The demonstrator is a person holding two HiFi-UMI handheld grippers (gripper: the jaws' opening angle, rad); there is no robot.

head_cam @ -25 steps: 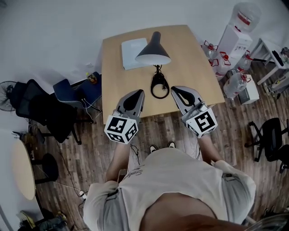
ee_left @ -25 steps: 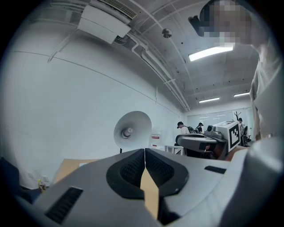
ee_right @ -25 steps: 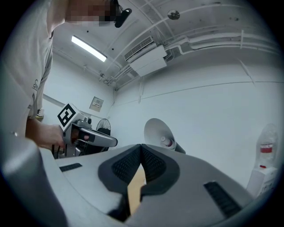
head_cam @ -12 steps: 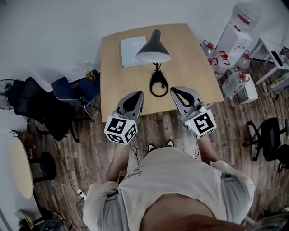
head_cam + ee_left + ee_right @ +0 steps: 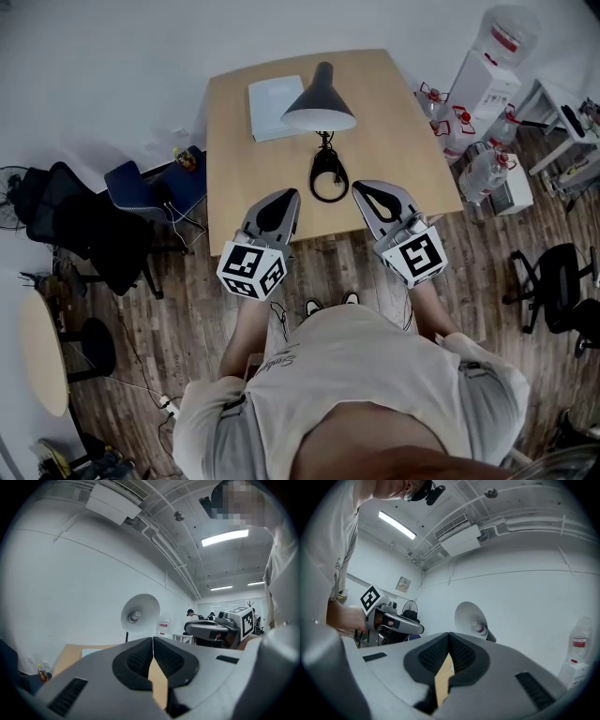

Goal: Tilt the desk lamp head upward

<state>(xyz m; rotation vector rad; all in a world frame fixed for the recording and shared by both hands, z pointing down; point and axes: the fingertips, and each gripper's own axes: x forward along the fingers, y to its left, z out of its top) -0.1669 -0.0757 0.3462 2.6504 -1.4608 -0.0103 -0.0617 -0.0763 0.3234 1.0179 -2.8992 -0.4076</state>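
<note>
Taking the desk lamp as the landmark: to the left of the lamp head point(image 5: 319, 105), on the wooden desk point(image 5: 412, 150), lies a white pad point(image 5: 272, 94).

The left gripper point(image 5: 289, 192) is held nearer to the person than the lamp and a little to its left, over the near edge of the desk. Its jaws are pressed together at the tips and nothing is between them.

The lamp stands in the middle of the desk. Its ring-shaped base point(image 5: 330, 178) is on the near side, and the dark shade is above and behind the base. From both gripper views the open mouth of the shade and the bulb inside face toward the person.

The right gripper point(image 5: 360, 187) is on the near side of the lamp, a little to its right and apart from the base. Its jaws are also clenched on nothing.

I cannot settle how far the head is raised. The scene fits two stages: the grippers waiting before they reach for the head, or drawn back after it was tilted. If the head needs more lift, I judge that one gripper must open and take the shade rim or neck. The light base may then slide, so the other gripper should steady it.
</note>
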